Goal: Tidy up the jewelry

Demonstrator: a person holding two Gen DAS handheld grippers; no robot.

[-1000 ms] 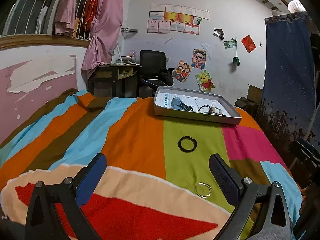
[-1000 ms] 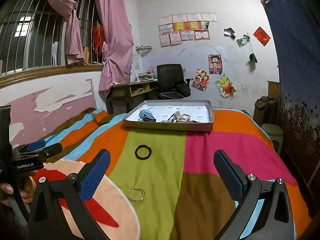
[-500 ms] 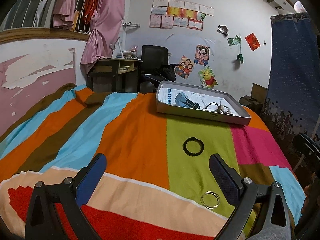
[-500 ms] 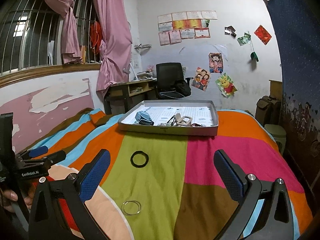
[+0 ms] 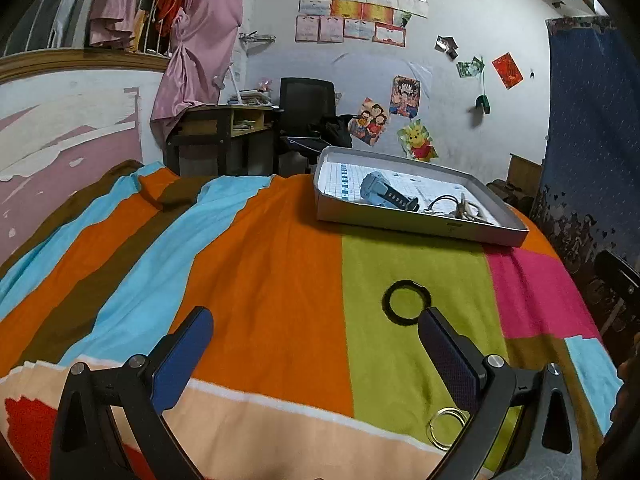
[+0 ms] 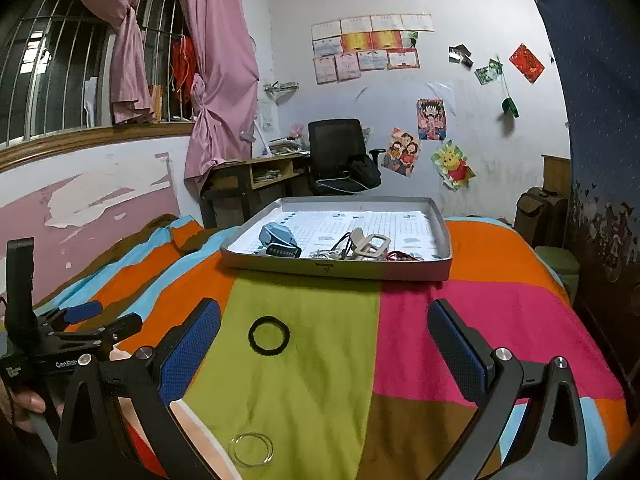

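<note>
A black ring bangle [image 5: 406,302] [image 6: 269,335] lies flat on the green patch of the striped bedspread. Nearer to me rests a thin silver bangle [image 5: 446,428] [image 6: 251,449]. Farther back a grey tray [image 5: 420,229] [image 6: 336,270] holds a blue-grey watch [image 5: 378,191] [image 6: 279,238] and a tangle of metal jewelry [image 6: 364,247]. My left gripper [image 5: 316,350] hovers open over the orange and green patches, its right finger beside the black bangle. My right gripper [image 6: 326,340] is open too, with the black bangle just inside its left finger. Neither holds anything.
The bedspread [image 5: 256,280] covers a bed that drops off at the right. A desk [image 5: 224,136] and a black office chair [image 5: 308,112] stand behind the bed against the wall. My left gripper's body and a hand [image 6: 28,404] show at the left of the right wrist view.
Both grippers have moved forward toward the tray and a little lower. The bangles and tray now look closer. Both grippers remain open and nothing was picked up.
</note>
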